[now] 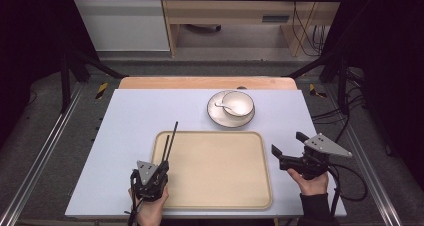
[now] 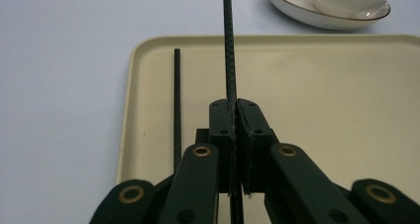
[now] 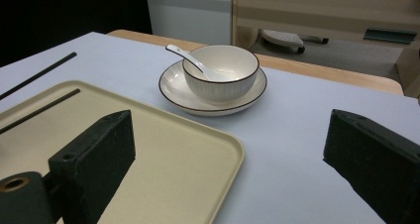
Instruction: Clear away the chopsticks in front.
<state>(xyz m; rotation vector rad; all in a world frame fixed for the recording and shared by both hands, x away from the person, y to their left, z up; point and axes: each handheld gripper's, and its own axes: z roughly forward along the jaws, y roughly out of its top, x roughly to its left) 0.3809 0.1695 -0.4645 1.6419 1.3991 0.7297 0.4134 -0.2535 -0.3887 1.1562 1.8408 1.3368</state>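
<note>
Pale blue tabletop (image 1: 125, 136) carries no readable writing. Your left gripper (image 2: 233, 110) clamps one black chopstick (image 2: 228, 45) above the beige tray (image 1: 215, 196); the other chopstick (image 2: 177, 105) lies in the tray. Your right gripper (image 1: 289, 148) stands apart, empty.

You've got two thin black chopsticks: one chopstick (image 2: 229, 60) clamped, pointing toward 12 o'clock past the tray rim; the other chopstick (image 2: 177, 105) lies flat at the tray's 9 o'clock edge.
</note>
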